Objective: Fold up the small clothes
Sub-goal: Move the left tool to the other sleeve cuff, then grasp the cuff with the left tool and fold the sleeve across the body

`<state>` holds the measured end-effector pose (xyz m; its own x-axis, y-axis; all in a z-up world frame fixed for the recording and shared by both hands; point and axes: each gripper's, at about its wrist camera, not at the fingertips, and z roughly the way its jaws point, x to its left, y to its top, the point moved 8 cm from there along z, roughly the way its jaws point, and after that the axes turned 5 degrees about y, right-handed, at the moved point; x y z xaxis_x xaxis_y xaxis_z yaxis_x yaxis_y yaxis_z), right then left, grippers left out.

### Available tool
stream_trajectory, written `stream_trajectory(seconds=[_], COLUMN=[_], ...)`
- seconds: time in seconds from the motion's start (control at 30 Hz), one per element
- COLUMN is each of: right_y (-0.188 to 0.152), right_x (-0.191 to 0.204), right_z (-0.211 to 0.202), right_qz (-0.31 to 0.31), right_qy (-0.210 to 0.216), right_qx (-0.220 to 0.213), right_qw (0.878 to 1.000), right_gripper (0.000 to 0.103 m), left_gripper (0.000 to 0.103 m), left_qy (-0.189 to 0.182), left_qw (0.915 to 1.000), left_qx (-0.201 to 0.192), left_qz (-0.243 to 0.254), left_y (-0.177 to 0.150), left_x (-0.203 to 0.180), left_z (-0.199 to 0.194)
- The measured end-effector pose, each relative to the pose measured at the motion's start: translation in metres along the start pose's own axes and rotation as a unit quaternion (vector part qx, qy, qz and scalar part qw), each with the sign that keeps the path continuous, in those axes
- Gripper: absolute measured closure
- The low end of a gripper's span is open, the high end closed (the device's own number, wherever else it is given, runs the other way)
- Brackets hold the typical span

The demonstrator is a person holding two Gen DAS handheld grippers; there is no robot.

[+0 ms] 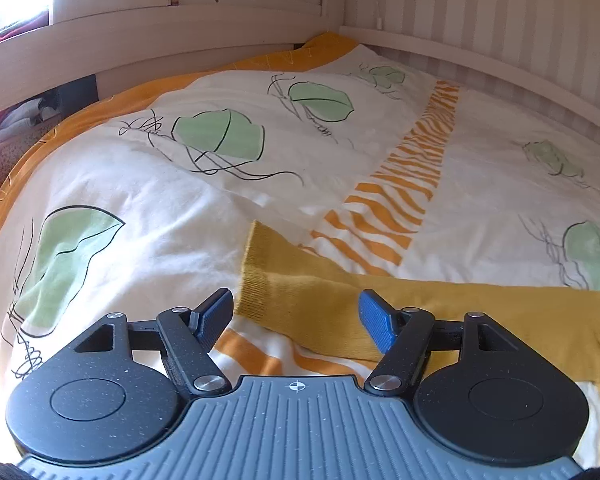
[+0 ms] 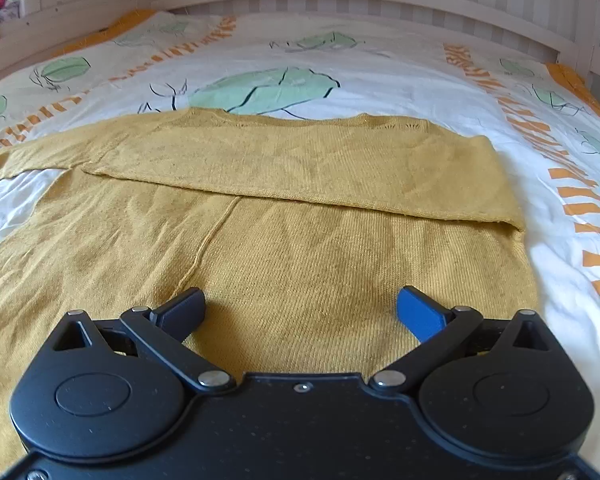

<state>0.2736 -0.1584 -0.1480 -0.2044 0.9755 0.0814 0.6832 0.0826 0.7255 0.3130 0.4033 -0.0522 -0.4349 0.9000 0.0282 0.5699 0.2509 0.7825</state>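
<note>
Both tongs, the left tongs and the right tongs, stand apart and empty over the sweater, which looks thin, soft and light, best pinched at the sleeve cuff or an edge.

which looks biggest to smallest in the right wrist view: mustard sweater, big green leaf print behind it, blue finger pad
1. mustard sweater
2. green leaf print
3. blue finger pad, though it sits nearest the camera, so its apparent size is inflated

I find no readable text, brand or number in either view. The only sign is a small white crosshair mark on the left gripper's grey ribbed body, behind its fingers.
</note>
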Motion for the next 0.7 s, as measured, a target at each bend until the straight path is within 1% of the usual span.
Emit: stream_trajectory(seconds=[0.07,0.17,0.23,0.33,0.4,0.47,0.53,0.57,0.6,0.7], right_y=[0.005,0.014,0.02,0.028,0.031,0.033,0.034,0.034,0.034,0.033], right_x=[0.004,0.015,0.027,0.045,0.055,0.062,0.068,0.07,0.073,0.076], right_z=[-0.002,-0.009,-0.013,-0.016,-0.016,-0.016,-0.016,-0.016,-0.016,-0.016], right_qz=[-0.001,-0.001,-0.015,-0.037,-0.04,-0.043,-0.047,-0.049,-0.051,-0.053], right_qy=[-0.002,0.016,0.024,0.041,0.053,0.061,0.068,0.07,0.073,0.079], right_qx=[0.003,-0.006,-0.014,-0.025,-0.027,-0.029,-0.031,-0.031,-0.03,-0.029], right_qw=[1.0,1.0,0.999,0.998,0.997,0.997,0.996,0.996,0.996,0.995], right_gripper=[0.001,0.001,0.001,0.001,0.001,0.001,0.001,0.001,0.001,0.001], left_gripper=[0.035,0.035,0.034,0.034,0.034,0.035,0.063,0.094,0.1,0.1], left_qy=[-0.001,-0.005,-0.006,-0.01,-0.015,-0.029,-0.048,-0.051,-0.049,-0.051], left_qw=[0.9999,0.9995,0.9995,0.9996,0.9995,0.9991,0.998,0.9976,0.9976,0.9983], left_qx=[0.008,0.02,0.022,0.025,0.027,0.029,0.039,0.046,0.05,0.028], left_qz=[-0.008,-0.023,-0.024,-0.01,0.002,0.008,0.011,0.011,0.009,-0.001], left_y=[-0.001,-0.001,0.0,0.002,0.003,0.002,0.0,-0.002,-0.003,0.003], left_x=[0.004,0.01,0.011,0.008,0.003,-0.001,-0.005,-0.006,-0.006,-0.011], left_z=[0.008,0.019,0.024,0.029,0.031,0.033,0.037,0.04,0.042,0.035])
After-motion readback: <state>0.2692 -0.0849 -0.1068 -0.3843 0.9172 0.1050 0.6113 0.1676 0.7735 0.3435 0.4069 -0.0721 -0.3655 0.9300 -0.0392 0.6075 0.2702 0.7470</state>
